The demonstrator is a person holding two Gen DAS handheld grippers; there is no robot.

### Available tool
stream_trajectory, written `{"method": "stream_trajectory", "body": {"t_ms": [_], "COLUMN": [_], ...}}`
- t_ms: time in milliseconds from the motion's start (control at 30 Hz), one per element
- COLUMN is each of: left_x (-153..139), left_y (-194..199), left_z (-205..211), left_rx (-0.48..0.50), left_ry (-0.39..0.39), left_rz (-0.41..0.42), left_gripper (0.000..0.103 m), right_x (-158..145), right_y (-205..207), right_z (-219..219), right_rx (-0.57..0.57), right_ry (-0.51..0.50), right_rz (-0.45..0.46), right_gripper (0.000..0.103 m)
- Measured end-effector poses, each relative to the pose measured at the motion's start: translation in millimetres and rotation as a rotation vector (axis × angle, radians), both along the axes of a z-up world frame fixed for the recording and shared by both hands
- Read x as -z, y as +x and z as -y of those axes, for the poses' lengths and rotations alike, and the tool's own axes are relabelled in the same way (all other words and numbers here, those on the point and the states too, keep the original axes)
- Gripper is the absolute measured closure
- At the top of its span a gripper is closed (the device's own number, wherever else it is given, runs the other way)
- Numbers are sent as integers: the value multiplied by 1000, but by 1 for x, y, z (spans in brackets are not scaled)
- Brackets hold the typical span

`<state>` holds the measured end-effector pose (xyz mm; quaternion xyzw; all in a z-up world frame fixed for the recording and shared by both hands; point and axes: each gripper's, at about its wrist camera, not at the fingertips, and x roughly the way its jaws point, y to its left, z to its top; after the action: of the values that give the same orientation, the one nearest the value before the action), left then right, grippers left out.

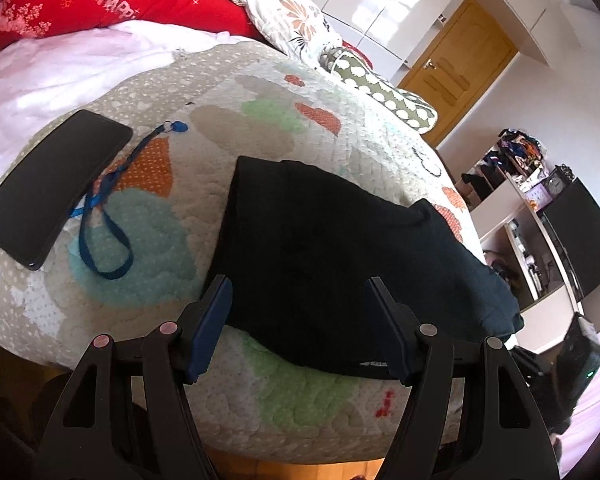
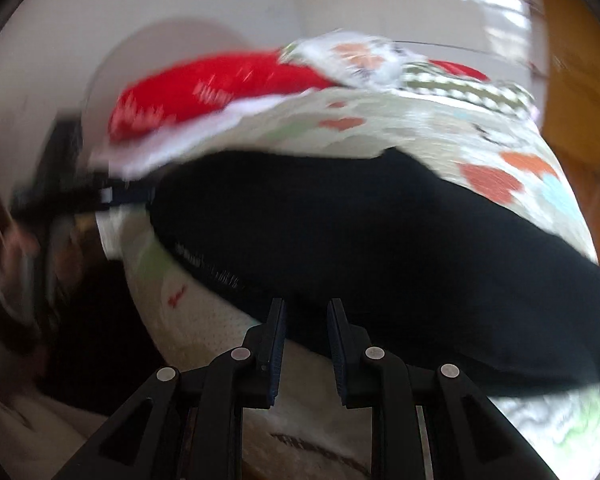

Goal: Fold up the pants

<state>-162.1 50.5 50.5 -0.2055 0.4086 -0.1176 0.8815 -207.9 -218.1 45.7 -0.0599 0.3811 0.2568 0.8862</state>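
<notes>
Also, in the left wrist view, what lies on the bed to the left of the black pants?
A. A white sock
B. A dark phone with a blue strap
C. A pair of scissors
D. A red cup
B. A dark phone with a blue strap lies on the patterned bed cover, to the left of the folded black pants.

White walls, glossy white wardrobe doors [image 1: 380, 4] catching window light, wooden door [image 1: 456, 60], cluttered shelf unit [image 1: 516, 208], quilted bed [image 1: 220, 128].
</notes>
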Motion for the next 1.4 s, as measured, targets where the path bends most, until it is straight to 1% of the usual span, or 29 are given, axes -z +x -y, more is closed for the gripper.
{"method": "stream_trajectory", "body": {"t_ms": [100, 167, 233, 300, 367, 500, 600, 633, 667, 700, 733, 800, 833, 900, 1000, 1067, 1100, 1133, 1167, 1200, 1233, 1300, 1400], "left_x": [1, 1, 0, 2, 3, 4, 5, 4, 4, 3, 1, -1, -2, -5, -10, -12, -12, -11, -11, -10, -9, -8, -4], "left_y": [5, 7, 8, 8, 10, 12, 13, 14, 14, 15, 16, 17, 17, 15, 9, 7, 7, 7, 7, 6, 5, 4, 3], "left_z": [4, 6, 8, 9, 10, 11, 15, 16, 18, 19, 21, 24, 24, 24, 20, 14, 13, 11, 9, 8, 8, 11, 17], "left_rx": [11, 22, 30, 34, 35, 35, 50, 56, 61, 70, 79, 103, 112, 131, 135, 119, 110, 101, 96, 82, 66, 38, 32], "left_ry": [9, 8, 8, 13, 17, 16, 19, 22, 30, 37, 45, 54, 48, 49, 45, 43, 51, 55, 56, 63, 78, 132, 174], "left_rz": [-5, -3, 1, -2, -5, -4, 7, 13, 20, 24, 26, 33, 39, 53, 74, 74, 71, 65, 60, 54, 52, 49, 33], "left_gripper": [35, 34, 34, 34, 34, 34, 34, 35, 37, 56, 76, 91, 91, 94, 94, 94, 94, 94, 94, 94, 94, 94, 94], "right_x": [5, 11, 10, 9, 8, 7, 10, 11, 10, 6, 0, -8, -11, -13, -14, -12, -11, -7, -4, 0, 1, 2, 1], "right_y": [4, 4, 2, 2, 3, 10, 16, 18, 18, 19, 19, 18, 17, 15, 13, 9, 7, 6, 6, 6, 5, 3, 3], "right_z": [-10, -18, -18, -16, -14, -15, -20, -20, -20, -19, -15, -13, -12, -13, -10, -10, -12, -15, -17, -18, -17, -14, -8], "right_rx": [-28, -47, -62, -66, -54, -25, -39, -41, -43, -40, -45, -57, -59, -58, -60, -45, -26, -8, -5, -17, -25, -22, 8], "right_ry": [-36, -112, -134, -151, -187, -199, -201, -178, -161, -133, -76, -12, -3, -20, 6, -34, -86, -156, -192, -215, -205, -159, -108], "right_rz": [24, 46, 59, 68, 90, 127, 142, 134, 123, 112, 95, 79, 81, 88, 57, 85, 118, 140, 137, 118, 107, 93, 83], "right_gripper": [83, 83, 83, 79, 68, 68, 68, 77, 89, 92, 101, 102, 102, 103, 103, 103, 102, 97, 84, 77, 72, 72, 72]}}
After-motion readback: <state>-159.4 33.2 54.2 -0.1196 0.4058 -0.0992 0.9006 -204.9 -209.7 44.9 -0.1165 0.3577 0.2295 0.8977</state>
